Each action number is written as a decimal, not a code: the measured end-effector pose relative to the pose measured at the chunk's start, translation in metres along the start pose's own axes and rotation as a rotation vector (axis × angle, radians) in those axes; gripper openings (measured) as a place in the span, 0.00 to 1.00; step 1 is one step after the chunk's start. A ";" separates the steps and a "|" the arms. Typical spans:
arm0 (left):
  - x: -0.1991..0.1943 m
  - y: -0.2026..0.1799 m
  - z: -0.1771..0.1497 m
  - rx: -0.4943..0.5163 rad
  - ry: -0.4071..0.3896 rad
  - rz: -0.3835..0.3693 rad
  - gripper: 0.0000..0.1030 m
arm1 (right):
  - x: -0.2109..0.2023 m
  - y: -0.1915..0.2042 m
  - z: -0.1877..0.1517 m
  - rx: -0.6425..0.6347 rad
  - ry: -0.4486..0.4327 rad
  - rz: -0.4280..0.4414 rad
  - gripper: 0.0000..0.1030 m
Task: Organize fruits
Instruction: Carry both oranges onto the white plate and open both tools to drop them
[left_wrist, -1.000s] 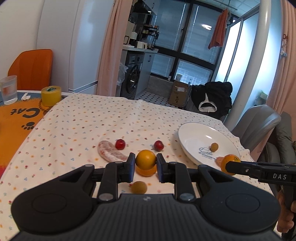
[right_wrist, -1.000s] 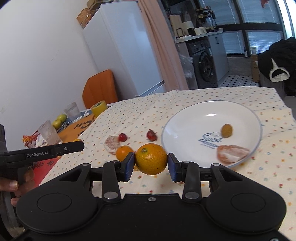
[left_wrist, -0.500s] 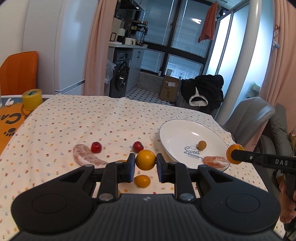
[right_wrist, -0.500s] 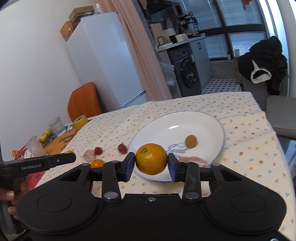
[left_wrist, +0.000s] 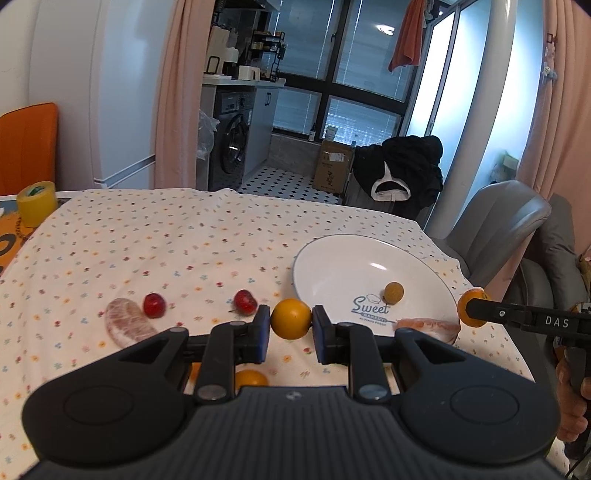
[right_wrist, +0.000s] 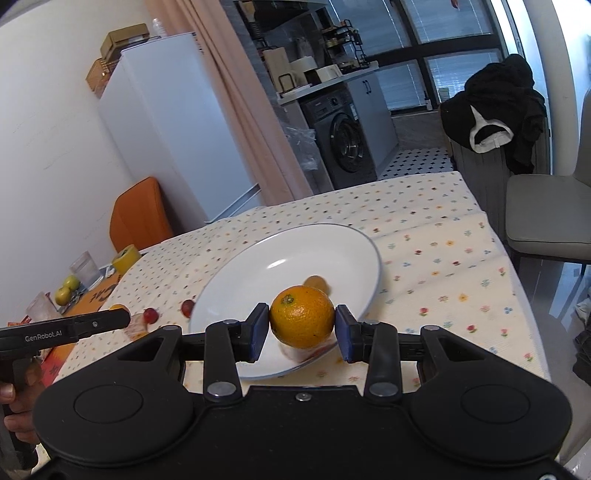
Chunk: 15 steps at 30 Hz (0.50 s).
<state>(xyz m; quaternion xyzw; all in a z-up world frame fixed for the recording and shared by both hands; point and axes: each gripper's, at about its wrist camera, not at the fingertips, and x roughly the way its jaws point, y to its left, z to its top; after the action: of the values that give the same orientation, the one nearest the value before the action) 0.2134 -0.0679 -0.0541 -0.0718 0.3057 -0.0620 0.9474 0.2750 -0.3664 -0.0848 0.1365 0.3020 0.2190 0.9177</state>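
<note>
My left gripper (left_wrist: 291, 330) is shut on a small smooth orange fruit (left_wrist: 291, 318), held above the flowered cloth just left of the white plate (left_wrist: 332, 262). My right gripper (right_wrist: 301, 328) is shut on a larger orange (right_wrist: 302, 316), held over the near rim of the white plate (right_wrist: 266, 266). The plate carries a small brown fruit (left_wrist: 393, 291) and a peeled pink segment (left_wrist: 430, 326). On the cloth lie two red fruits (left_wrist: 153, 305) (left_wrist: 245, 301), a peeled pink piece (left_wrist: 127, 326) and another orange fruit (left_wrist: 251, 378) under my left gripper.
A yellow tape roll (left_wrist: 36, 203) and an orange mat lie at the table's left end, with glasses and green fruits (right_wrist: 67, 290) there. Grey chairs (left_wrist: 502, 225) stand at the right side. A hand (left_wrist: 574, 410) holds the right gripper's handle.
Both grippers have swung right toward the plate with their fruits still held. The right one now hangs over the plate's near rim; the left one is beside its left edge.
</note>
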 end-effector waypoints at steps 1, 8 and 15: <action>0.003 -0.003 0.001 0.003 0.003 -0.003 0.22 | 0.001 -0.003 0.000 0.003 0.001 -0.001 0.36; 0.028 -0.022 0.001 0.023 0.029 -0.029 0.22 | 0.013 -0.017 0.001 0.011 0.014 -0.003 0.36; 0.050 -0.033 0.000 0.035 0.057 -0.055 0.22 | 0.023 -0.022 0.003 0.013 0.023 0.010 0.36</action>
<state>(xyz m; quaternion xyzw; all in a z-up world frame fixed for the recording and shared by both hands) 0.2512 -0.1085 -0.0772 -0.0620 0.3292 -0.0954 0.9374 0.3001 -0.3748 -0.1019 0.1415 0.3133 0.2230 0.9122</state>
